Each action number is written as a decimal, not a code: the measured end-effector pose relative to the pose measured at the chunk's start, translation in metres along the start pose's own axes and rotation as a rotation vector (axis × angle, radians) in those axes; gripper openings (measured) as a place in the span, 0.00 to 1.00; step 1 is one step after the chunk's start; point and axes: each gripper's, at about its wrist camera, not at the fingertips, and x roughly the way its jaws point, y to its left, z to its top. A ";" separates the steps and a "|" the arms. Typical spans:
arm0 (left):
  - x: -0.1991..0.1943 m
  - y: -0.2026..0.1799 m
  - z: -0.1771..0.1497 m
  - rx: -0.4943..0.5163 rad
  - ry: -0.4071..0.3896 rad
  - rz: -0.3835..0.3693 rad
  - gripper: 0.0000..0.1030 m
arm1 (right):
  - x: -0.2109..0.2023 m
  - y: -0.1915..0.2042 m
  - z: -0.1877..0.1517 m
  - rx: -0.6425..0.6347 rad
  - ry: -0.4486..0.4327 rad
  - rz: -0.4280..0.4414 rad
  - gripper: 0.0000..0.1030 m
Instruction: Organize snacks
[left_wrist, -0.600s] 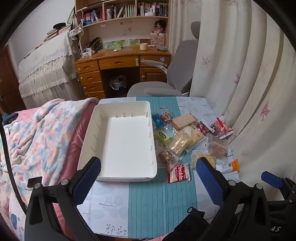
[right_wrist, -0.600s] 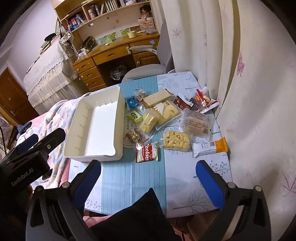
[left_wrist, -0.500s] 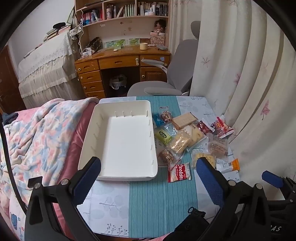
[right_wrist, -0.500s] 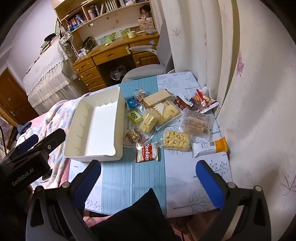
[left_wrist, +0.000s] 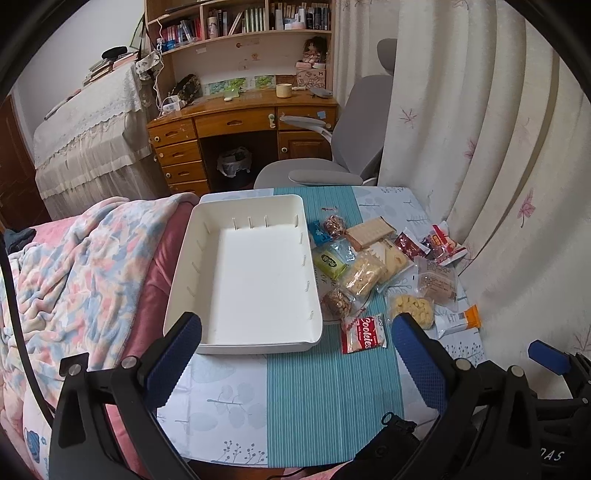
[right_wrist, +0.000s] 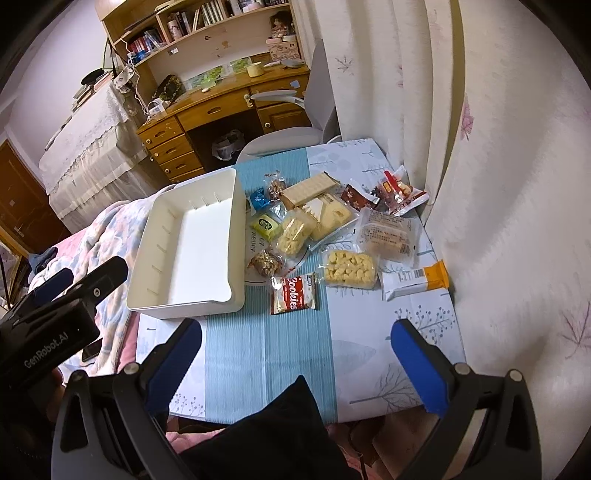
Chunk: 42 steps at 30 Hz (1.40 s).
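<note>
Start of sorting: both claws held above the near edge of the tabletop (left_wrist: 325, 398), nothing picked up.

Left claw (left_wrist: 295, 354): fingers wide apart, empty. Right claw (right_wrist: 295, 354): fingers wide apart, empty.

White tray (left_wrist: 192, 254): bare inside, at the left of the tabletop, partly overhanging toward the blanket (left_wrist: 74, 266).

Snacks: spread just right of the tray, several packets overlapping. Nearest to the claws, the cookie packet (right_wrist: 293, 293), flat on the blue striped cloth, close beside the tray's near right corner. Behind it, the yellow cracker pack (right_wrist: 349, 267) and the orange-ended packet (right_wrist: 415, 282).

Suggested handling: likely best begun with the cookie packet, as the closest and least overlapped; flat foil probably best pinched at an edge, then lowered well inside the tray, clear of its rim. Overlapped packets better left for later, to avoid dragging neighbours.
</note>
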 end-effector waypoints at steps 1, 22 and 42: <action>-0.001 0.001 -0.001 0.005 -0.001 -0.007 0.99 | -0.001 0.001 -0.002 0.004 -0.001 -0.003 1.00; 0.016 0.001 -0.021 0.121 0.113 -0.101 0.99 | -0.005 -0.013 -0.038 0.218 0.015 -0.054 1.00; 0.107 -0.077 -0.002 0.125 0.312 -0.073 0.99 | 0.070 -0.141 -0.005 0.542 0.221 0.028 1.00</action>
